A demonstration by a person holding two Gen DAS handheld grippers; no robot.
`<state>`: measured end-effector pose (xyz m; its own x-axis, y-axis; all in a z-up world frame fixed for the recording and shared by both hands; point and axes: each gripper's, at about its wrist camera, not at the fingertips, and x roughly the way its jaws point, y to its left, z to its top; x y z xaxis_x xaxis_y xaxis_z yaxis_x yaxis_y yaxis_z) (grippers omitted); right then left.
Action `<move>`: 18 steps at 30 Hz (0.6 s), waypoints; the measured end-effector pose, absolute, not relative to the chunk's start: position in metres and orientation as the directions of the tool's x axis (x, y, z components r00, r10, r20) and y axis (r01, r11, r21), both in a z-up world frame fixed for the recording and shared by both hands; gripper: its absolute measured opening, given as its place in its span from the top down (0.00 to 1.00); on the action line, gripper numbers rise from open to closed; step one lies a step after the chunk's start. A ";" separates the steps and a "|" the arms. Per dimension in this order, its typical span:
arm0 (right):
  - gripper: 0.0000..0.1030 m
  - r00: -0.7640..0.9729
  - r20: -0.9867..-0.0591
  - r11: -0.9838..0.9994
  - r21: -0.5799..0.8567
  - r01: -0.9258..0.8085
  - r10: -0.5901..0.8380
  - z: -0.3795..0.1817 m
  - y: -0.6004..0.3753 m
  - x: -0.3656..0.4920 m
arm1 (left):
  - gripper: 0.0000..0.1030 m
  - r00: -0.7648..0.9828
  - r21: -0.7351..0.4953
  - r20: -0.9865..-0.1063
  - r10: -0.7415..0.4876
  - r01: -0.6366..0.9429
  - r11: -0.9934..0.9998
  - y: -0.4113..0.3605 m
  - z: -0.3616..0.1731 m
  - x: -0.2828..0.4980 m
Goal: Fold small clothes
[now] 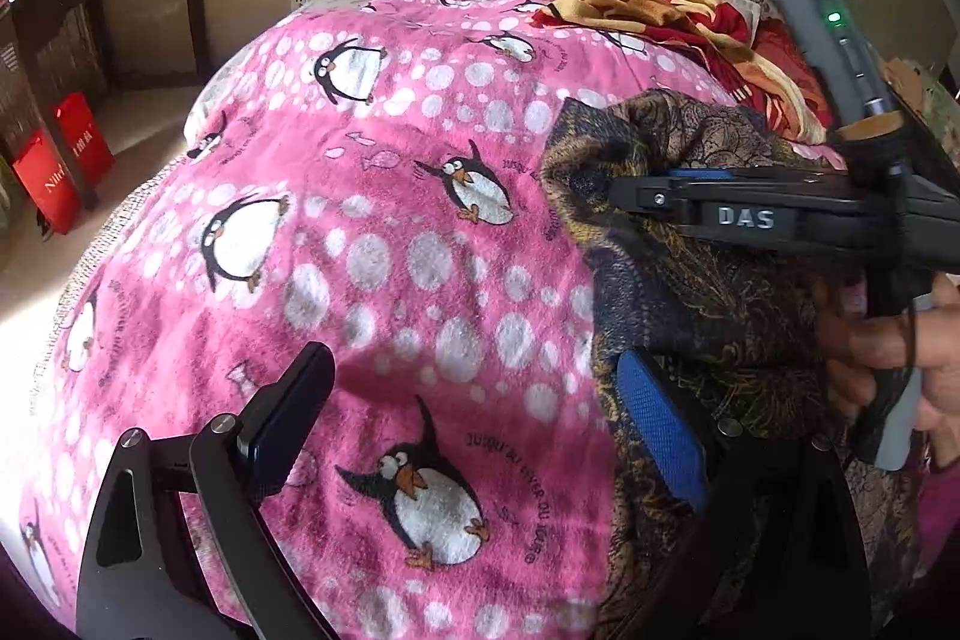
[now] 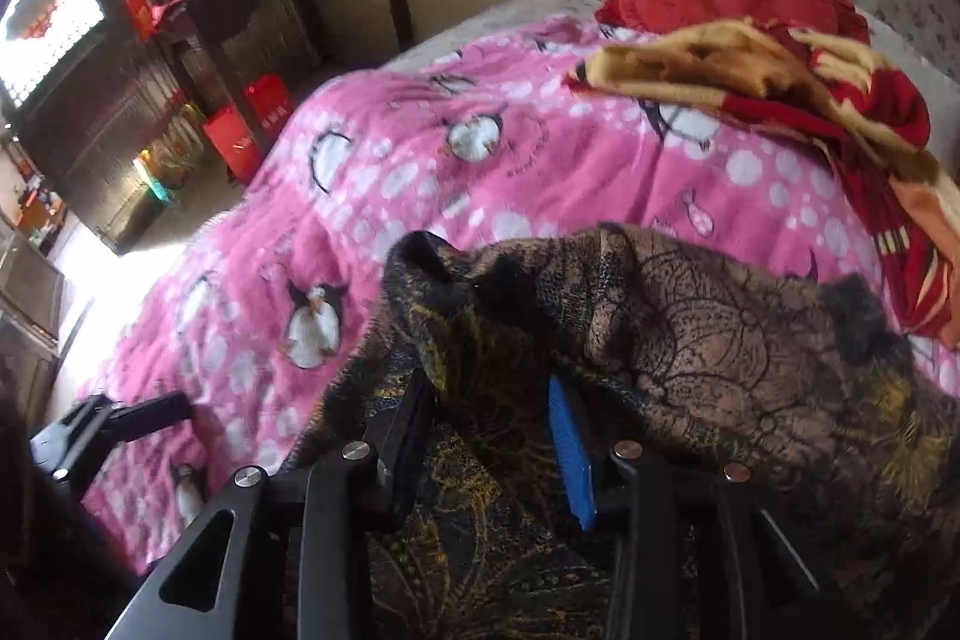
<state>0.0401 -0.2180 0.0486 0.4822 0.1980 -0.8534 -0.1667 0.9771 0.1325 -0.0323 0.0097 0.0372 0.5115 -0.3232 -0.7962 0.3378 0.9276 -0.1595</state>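
Paisley garment [image 2: 690, 340] hangs pinched in our right gripper [image 2: 498, 424]; left gripper [image 1: 474, 418] gapes empty, so we pinch the opposite edge squarely.

Fuzzy fleece pink blanket [image 1: 384, 280]; matt woven dark patterned garment [image 2: 690, 340]; textured blue finger pads [image 1: 660, 436].

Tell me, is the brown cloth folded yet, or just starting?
Just starting. Nothing looks folded: the brown patterned cloth lies rumpled on the penguin blanket. The right gripper has cloth between its jaws, while the left gripper is open. All the folding remains.
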 end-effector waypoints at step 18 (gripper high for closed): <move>0.59 0.516 -0.855 0.964 0.096 0.249 -0.048 0.046 -0.329 -0.084 | 0.07 0.513 -0.060 -0.807 -0.294 0.423 0.904 -0.061 0.034 -0.006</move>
